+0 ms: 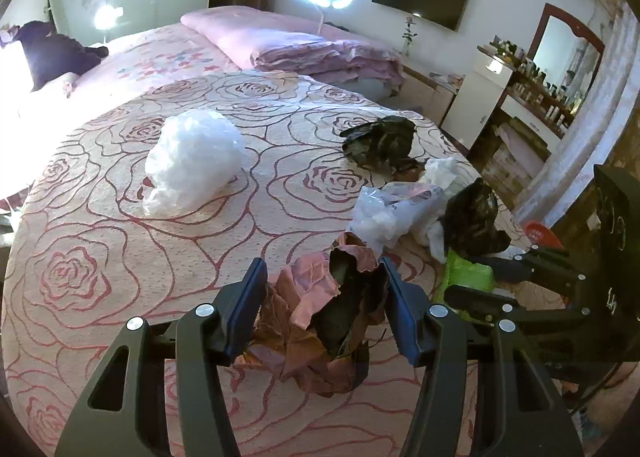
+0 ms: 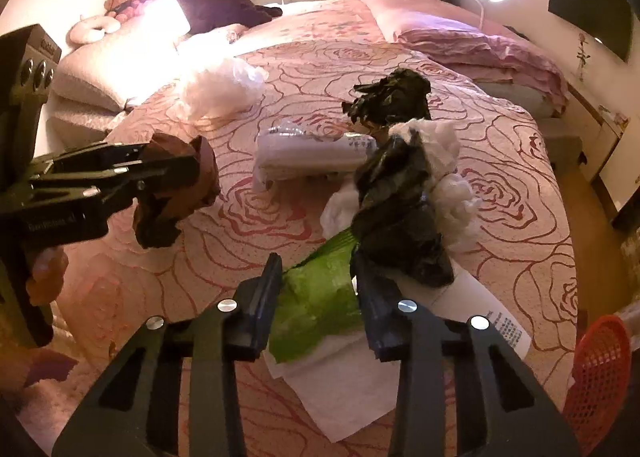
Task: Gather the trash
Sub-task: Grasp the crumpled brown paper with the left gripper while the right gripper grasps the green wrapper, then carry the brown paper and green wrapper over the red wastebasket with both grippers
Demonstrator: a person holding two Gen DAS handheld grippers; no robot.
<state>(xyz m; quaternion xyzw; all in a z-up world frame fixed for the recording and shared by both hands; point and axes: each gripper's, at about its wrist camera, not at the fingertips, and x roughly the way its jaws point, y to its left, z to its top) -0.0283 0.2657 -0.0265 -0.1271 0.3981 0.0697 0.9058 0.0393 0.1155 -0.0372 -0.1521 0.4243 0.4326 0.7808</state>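
Observation:
My left gripper (image 1: 324, 281) is shut on a crumpled brown and pink paper wad (image 1: 316, 321), held just above the rose-patterned bedspread (image 1: 120, 265); the wad also shows in the right wrist view (image 2: 176, 185). My right gripper (image 2: 318, 281) is closed around a green wrapper (image 2: 316, 313) lying on white paper (image 2: 344, 389). Beyond it lie a black plastic bag (image 2: 400, 225), white tissue (image 2: 452, 185), a second black bag (image 2: 392, 97), a clear plastic pack (image 2: 312, 153) and a white crumpled bag (image 1: 192, 161).
A red mesh basket (image 2: 600, 369) stands at the bed's right edge. Folded pink quilts (image 1: 320, 49) lie at the far side, pillows (image 2: 104, 69) at the head. A dresser (image 1: 532, 97) stands right of the bed.

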